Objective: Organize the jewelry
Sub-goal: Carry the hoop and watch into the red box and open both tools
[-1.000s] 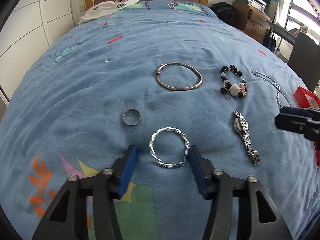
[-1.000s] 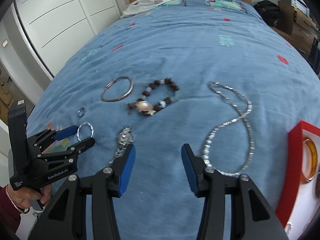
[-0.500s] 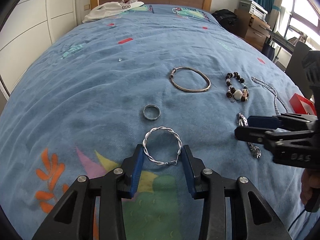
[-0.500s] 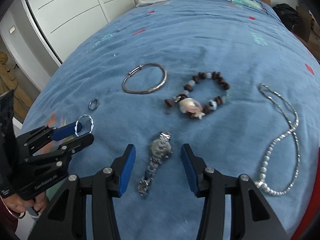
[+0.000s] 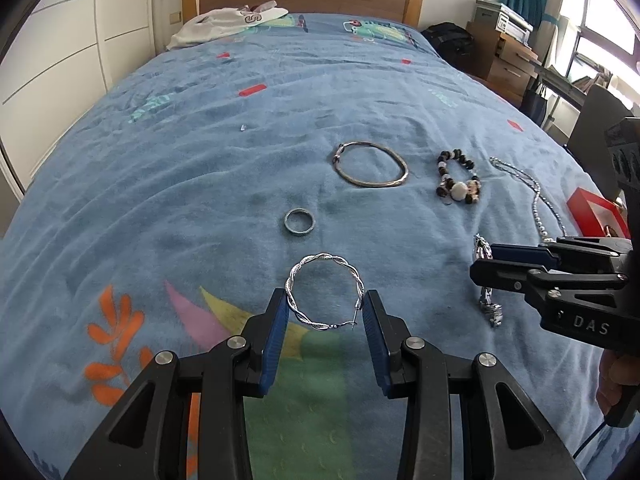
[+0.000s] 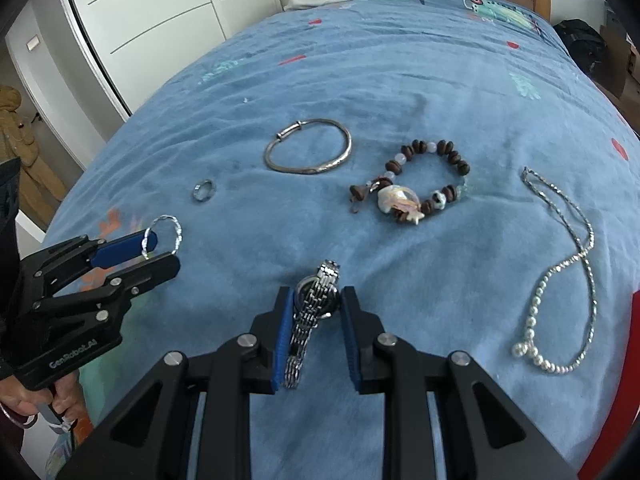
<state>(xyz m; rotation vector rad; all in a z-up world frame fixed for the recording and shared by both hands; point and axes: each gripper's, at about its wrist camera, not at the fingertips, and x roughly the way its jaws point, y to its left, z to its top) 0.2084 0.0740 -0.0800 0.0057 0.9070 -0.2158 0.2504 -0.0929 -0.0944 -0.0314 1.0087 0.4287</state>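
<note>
My left gripper (image 5: 324,304) is shut on a twisted silver hoop (image 5: 325,297) and holds it upright above the blue bedspread; it shows in the right wrist view too (image 6: 164,236). My right gripper (image 6: 314,308) is closed around a silver watch (image 6: 314,304), its pads against the watch face, with the band hanging between them. The watch (image 5: 486,284) is partly hidden behind the right gripper in the left wrist view. A small ring (image 5: 299,222), a plain silver bangle (image 5: 372,170), a beaded bracelet (image 5: 458,184) and a pearl necklace (image 6: 560,280) lie on the bed.
A red jewelry box (image 5: 596,216) sits at the bed's right edge. White clothing (image 5: 228,26) lies near the wooden headboard. White wardrobe doors (image 6: 160,12) stand to the left, a dresser (image 5: 508,60) to the right.
My left gripper closed on the twisted hoop and lifted it. My right gripper moved left from the necklace to the watch and closed around it.
</note>
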